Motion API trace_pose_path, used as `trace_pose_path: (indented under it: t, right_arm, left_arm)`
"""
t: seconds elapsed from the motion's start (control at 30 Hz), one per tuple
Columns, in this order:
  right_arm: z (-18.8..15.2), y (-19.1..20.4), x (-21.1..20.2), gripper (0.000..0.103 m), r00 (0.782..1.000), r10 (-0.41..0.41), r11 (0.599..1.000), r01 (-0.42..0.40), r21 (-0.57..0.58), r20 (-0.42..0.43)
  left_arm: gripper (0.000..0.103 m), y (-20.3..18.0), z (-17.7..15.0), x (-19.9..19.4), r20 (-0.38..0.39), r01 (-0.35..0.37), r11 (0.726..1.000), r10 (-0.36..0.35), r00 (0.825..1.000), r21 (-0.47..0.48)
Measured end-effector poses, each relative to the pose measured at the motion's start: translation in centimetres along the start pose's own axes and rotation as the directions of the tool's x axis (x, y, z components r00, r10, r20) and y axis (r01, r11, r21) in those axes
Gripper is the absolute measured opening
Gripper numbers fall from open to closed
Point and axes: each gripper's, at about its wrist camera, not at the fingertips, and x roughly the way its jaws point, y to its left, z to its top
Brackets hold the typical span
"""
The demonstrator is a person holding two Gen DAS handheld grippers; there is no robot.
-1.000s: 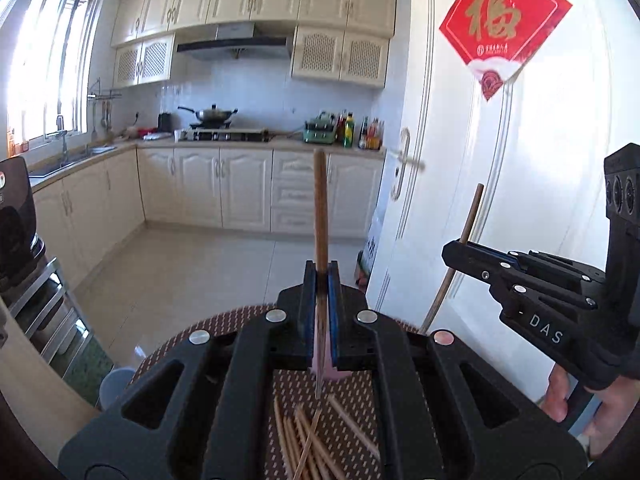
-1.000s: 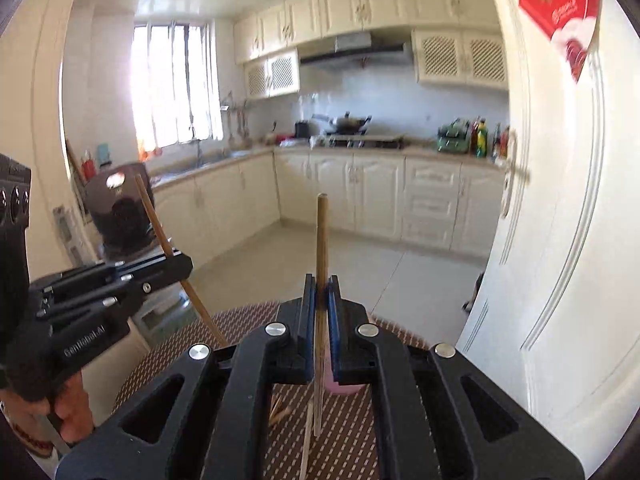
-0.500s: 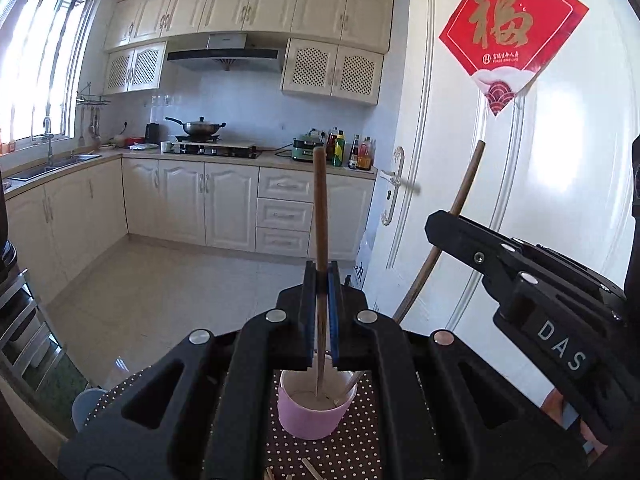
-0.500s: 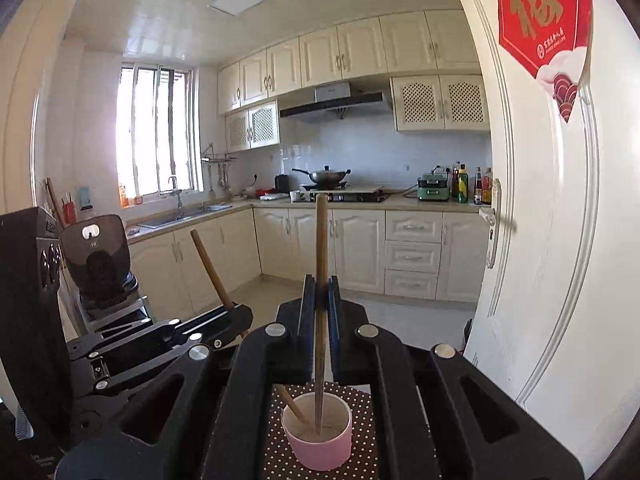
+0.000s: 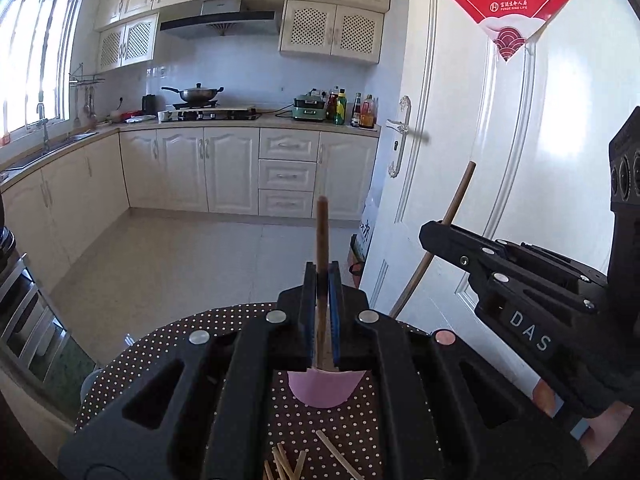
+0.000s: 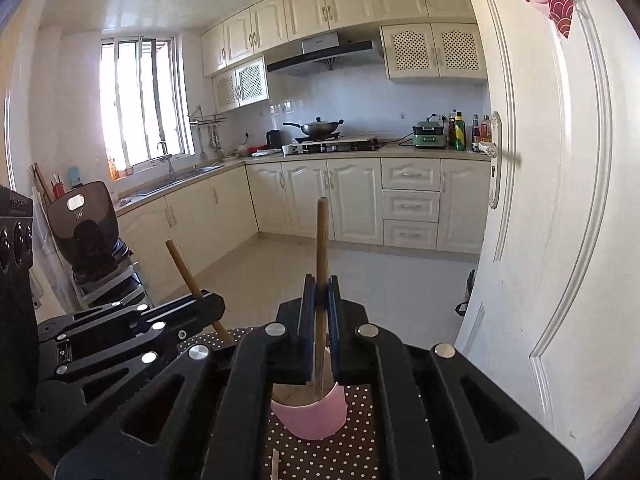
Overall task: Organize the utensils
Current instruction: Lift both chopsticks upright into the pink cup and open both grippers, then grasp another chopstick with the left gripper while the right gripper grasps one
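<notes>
While each chopstick is held upright over the pink cup (image 6: 310, 414), the main risk is judged to be a missed drop. The left gripper (image 5: 323, 312) is pressed onto a dark chopstick (image 5: 321, 236); the right gripper (image 6: 320, 312) is pinched on a second chopstick (image 6: 321, 240), whose lower tip is seen just above or inside the cup mouth — which of the two cannot be told. If either is released while tilted, the stick could strike the rim, tip the light cup, or bounce onto the dotted counter (image 5: 160, 356). The two grippers are close together, so a knock between them is possible. More loose chopsticks (image 5: 288, 464) lie on the counter near the cup. The rounded counter edge is near behind the cup, with floor beyond; a white door (image 6: 560, 240) stands close on the right. Room is open upward and to the left.
</notes>
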Motion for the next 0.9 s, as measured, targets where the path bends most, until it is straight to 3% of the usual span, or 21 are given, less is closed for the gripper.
trace_pose_path:
  t: [0.03, 0.1, 0.13, 0.17, 0.4, 0.53, 0.73, 0.9]
  right_arm:
    - [-0.1, -0.1, 0.1, 0.005, 1.0, 0.0, 1.0, 0.0, 0.003, -0.009]
    - [-0.4, -0.2, 0.2, 0.005, 1.0, 0.0, 1.0, 0.0, 0.009, -0.023]
    - [-0.3, -0.1, 0.2, 0.005, 1.0, 0.0, 1.0, 0.001, 0.01, -0.028]
    - [-0.4, -0.1, 0.3, 0.005, 0.999, 0.002, 1.0, -0.002, 0.012, -0.038]
    - [0.0, -0.4, -0.7, 0.007, 0.998, 0.014, 0.999, -0.011, 0.036, -0.069]
    - [0.0, -0.3, -1.8, 0.024, 0.998, 0.0, 0.999, 0.003, 0.039, -0.068]
    - [-0.9, 0.3, -3.9, 0.031, 0.996, 0.006, 1.0, -0.004, 0.028, -0.087]
    - [-2.9, 1.1, -5.4, 0.031, 0.992, 0.02, 1.0, -0.02, 0.005, -0.125]
  left_arm:
    - [0.013, 0.0, -0.1, 0.0, -0.006, 0.0, 1.0, 0.0, 1.0, 0.005]
    - [0.035, -0.1, -0.1, -0.2, -0.01, -0.01, 1.0, 0.01, 1.0, 0.011]
    - [0.056, -0.1, -0.1, -0.4, 0.003, -0.015, 1.0, 0.015, 1.0, 0.012]
    - [0.059, -0.2, -0.1, -0.8, 0.024, -0.019, 1.0, 0.019, 1.0, 0.018]
    - [0.06, 0.0, 0.1, -2.2, 0.02, -0.051, 0.998, 0.05, 0.999, 0.044]
    - [0.063, 0.8, -0.5, -3.6, 0.011, -0.064, 0.997, 0.064, 0.998, 0.052]
    - [0.065, 1.9, -2.0, -6.3, -0.013, -0.08, 0.993, 0.082, 0.997, 0.085]
    - [0.065, 3.4, -4.3, -7.9, -0.083, -0.077, 0.993, 0.085, 0.993, 0.092]
